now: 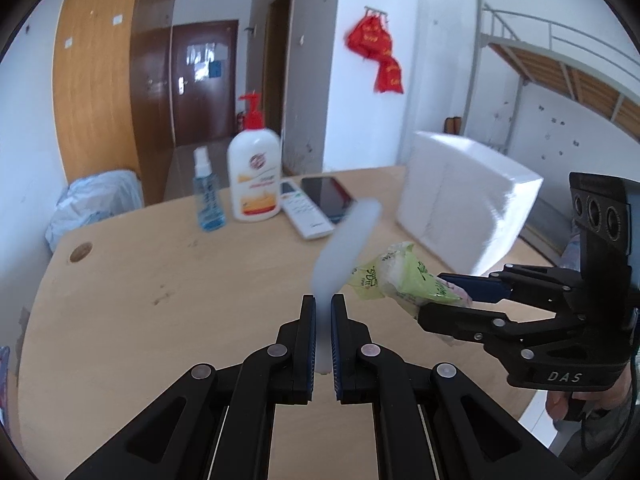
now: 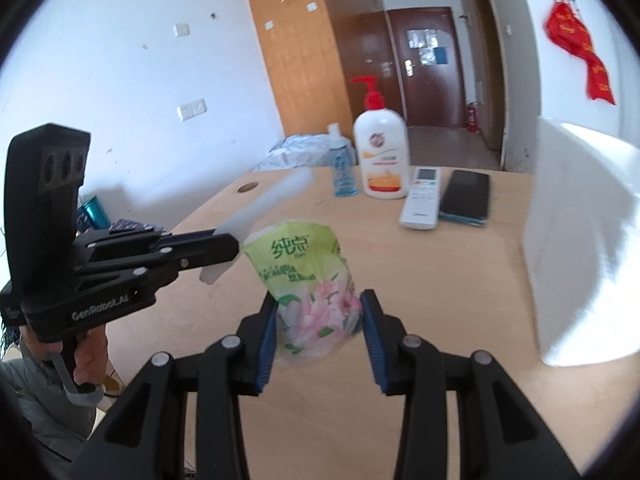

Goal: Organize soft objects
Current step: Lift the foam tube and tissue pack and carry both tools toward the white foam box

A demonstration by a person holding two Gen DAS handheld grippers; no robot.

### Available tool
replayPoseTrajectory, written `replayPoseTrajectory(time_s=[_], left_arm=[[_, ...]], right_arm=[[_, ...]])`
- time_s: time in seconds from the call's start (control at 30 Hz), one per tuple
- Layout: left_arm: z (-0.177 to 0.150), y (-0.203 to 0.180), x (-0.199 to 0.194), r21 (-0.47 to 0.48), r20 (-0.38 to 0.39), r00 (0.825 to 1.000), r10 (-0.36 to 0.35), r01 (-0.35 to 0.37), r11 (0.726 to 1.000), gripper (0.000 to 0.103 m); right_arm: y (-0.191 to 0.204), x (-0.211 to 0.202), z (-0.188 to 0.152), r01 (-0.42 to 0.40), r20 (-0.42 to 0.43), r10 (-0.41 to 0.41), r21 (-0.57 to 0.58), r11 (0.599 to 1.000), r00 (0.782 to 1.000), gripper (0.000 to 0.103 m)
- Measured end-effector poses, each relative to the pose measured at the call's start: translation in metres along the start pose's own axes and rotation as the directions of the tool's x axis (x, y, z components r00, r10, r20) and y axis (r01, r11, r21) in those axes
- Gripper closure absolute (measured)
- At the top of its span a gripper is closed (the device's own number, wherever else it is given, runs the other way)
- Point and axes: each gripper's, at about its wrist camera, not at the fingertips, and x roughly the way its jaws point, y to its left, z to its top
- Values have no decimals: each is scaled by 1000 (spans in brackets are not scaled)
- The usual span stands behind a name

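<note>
The left gripper [image 1: 323,308] was seen clamped nearly shut on a thin white tissue sheet [image 1: 346,244], which was pinched at its lower end and blurred along its length. The right gripper [image 2: 320,308] was held partly closed on a green tissue pack [image 2: 308,280], whose lower body was pressed between the blue pads [image 2: 267,332]. Both items were carried above the wooden table [image 1: 160,280], in front of a white box [image 1: 460,200].

The sheet could be torn, it was judged, if the two grippers were drawn apart too quickly, since so thin a material gives little resistance. Whether the sheet was attached to the pack could not be told. The pack might be squeezed out of the pads, because it is soft and only its lower part was gripped. The white box, close to the pack's right in the right wrist view, could be knocked by a careless sweep, and the pump bottle [image 2: 382,152], spray bottle [image 2: 342,168], remote [image 2: 422,198] and phone [image 2: 466,196] further back could be disturbed too.

In the right wrist view the pack's long axis ran away from the camera, its crumpled open end pointed forward and upward. The sheet's long axis ran obliquely, rising from the left gripper up and away, toward the right in the left wrist view.
</note>
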Motion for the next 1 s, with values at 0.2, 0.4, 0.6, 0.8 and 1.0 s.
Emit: replayPoseTrajectory(time_s=[0.2,0.4,0.6,0.8,1.0], left_arm=[[8,-28,-11,4,87,996,-28,27,1000,96],[13,-56,-12,35,119,989,-84,81,996,96],[16,-87,-13,69,138,980,-147,138,988,96],[19,-111,-12,80,146,971,-189,178,981,96],[21,-133,-6,95,137,965,-224,212,973,96]], right_arm=[[-14,-29,-8,49,54,-52,50,998,997,59],[-25,-52,-14,105,95,-113,88,991,989,59],[-36,-82,-24,165,131,-180,119,979,975,59],[-50,-112,-36,226,163,-253,167,960,954,59],[-58,-130,-45,280,174,-316,206,938,933,59]])
